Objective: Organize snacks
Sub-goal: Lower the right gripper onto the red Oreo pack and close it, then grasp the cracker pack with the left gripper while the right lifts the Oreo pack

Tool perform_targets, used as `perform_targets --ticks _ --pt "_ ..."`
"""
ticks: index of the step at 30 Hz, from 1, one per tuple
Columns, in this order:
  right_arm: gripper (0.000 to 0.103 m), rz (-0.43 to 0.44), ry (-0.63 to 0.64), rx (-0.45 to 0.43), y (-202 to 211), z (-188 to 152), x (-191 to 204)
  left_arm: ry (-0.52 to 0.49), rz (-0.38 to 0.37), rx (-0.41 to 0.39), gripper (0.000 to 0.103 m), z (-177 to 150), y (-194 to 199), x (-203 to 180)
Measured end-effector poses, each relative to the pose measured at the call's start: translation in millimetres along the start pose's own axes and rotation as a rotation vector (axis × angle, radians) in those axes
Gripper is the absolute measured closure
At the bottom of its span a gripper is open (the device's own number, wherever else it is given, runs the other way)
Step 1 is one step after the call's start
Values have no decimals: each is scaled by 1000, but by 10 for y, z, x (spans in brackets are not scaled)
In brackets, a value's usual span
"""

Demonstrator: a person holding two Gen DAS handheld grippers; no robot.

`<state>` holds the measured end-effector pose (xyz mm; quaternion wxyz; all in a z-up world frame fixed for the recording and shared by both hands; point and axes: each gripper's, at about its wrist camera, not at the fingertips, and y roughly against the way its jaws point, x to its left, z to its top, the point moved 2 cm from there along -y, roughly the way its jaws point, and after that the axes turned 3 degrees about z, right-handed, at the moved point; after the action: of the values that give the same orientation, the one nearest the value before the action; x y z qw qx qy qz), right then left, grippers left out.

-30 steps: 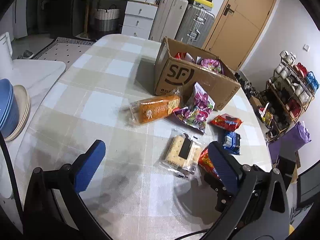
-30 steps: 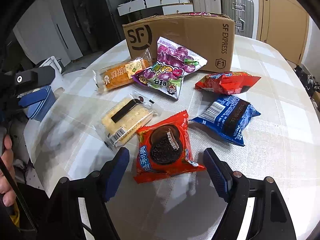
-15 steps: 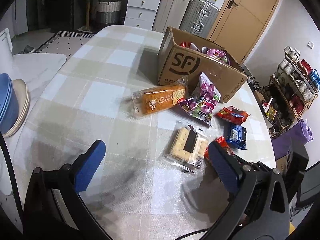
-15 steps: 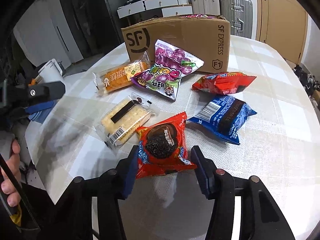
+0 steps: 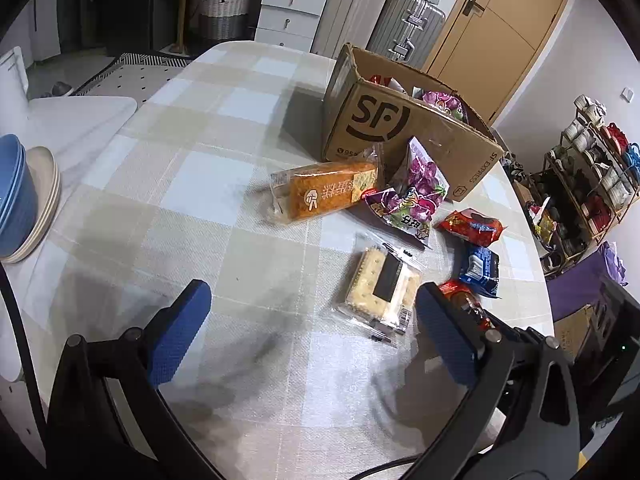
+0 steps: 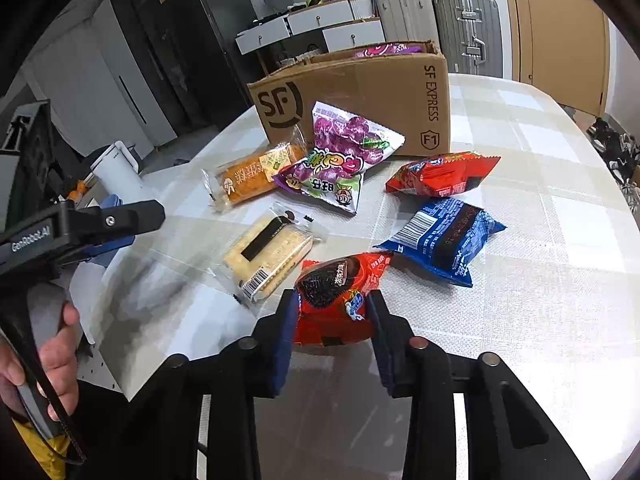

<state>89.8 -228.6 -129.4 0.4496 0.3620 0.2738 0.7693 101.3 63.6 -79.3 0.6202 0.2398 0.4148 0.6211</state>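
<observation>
Since the earlier frames, the right gripper (image 6: pixel 333 316) has closed from a wide spread onto the red cookie packet (image 6: pixel 340 292), which now sits squeezed between its two blue pads (image 6: pixel 285 332), the bag's near end gripped and its far end pointing away from the fingers. The left gripper (image 5: pixel 316 328) has kept its fingers wide apart, grasping nothing, above the checked tablecloth (image 5: pixel 192 184).

Just beyond the right fingers and to their left lies the clear-wrapped cracker pack (image 6: pixel 268 252); to their right, just past the held packet, lies the blue snack bag (image 6: pixel 444 238). From the left wrist view the cracker pack (image 5: pixel 380 284) lies between the left fingers' line and close to the right-hand one.

Farther out lie a second red snack bag (image 6: pixel 440 174), the purple candy bag (image 6: pixel 340 164) and the orange bread pack (image 6: pixel 252 176), the candy bag overlapping the bread pack's end.

Farthest from the fingers stands the open cardboard box (image 6: pixel 360 96), with more snack packets showing over its rim.
</observation>
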Motion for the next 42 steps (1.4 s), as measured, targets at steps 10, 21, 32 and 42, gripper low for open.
perform_targets --ticks 10,21,32,42 --pt "80 -27 23 15 -17 -16 16 -8 -6 15 1 -46 -19 -38" --pt "52 -62 77 69 -317 62 244 -25 -22 20 1 -48 -7 -105" --pt "50 68 -101 68 -376 145 61 -2 -44 53 1 -51 -15 -29" --pt "62 -8 36 68 -409 141 270 4 -40 63 1 -58 -30 6"
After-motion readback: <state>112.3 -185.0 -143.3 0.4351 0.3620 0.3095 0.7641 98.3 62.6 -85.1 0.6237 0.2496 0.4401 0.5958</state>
